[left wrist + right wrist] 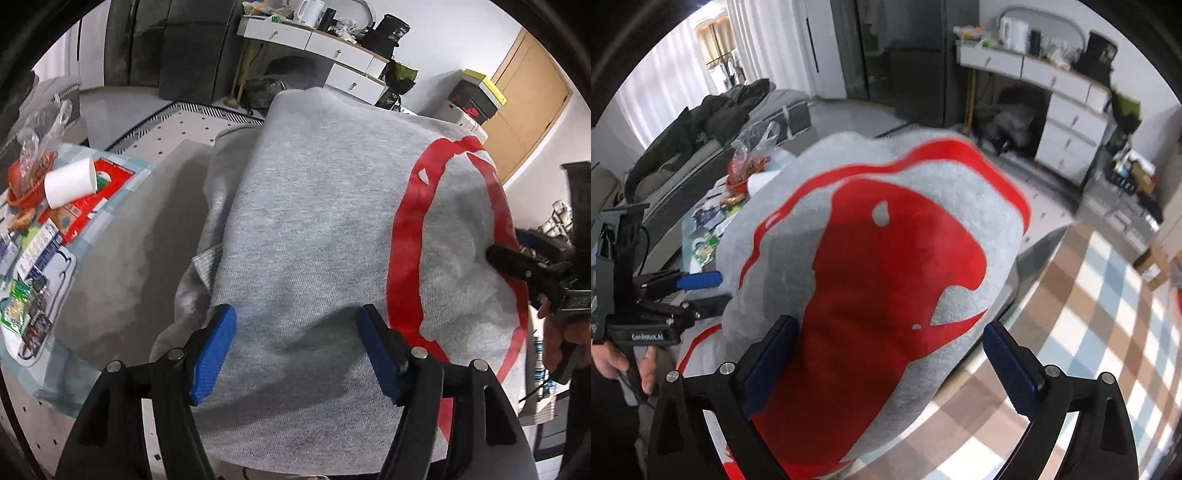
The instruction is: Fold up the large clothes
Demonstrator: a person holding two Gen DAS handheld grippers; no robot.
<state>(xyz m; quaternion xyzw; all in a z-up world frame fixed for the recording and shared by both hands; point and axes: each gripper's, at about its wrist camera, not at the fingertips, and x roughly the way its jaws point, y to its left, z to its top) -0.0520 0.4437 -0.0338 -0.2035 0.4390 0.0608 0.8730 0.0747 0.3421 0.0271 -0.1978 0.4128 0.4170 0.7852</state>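
A grey sweatshirt (314, 206) with a big red print (886, 258) lies folded into a thick bundle on the grey table (140, 229). My left gripper (295, 317) hangs over the bundle's near left part with its blue pads spread, grey cloth showing between them, no pad pressing on it. My right gripper (890, 328) stands wide open over the red print at the bundle's right end. In the left wrist view the right gripper (502, 243) shows at the sweatshirt's right edge; in the right wrist view the left gripper (724, 288) shows at its left edge, held by a hand (613, 362).
The table's left end holds a tipped white paper cup (72, 184), a plastic bag (40, 129) and several snack packets. A white drawer desk (1067, 110) with a kettle stands at the back. A checked rug (1089, 314) covers the floor to the right.
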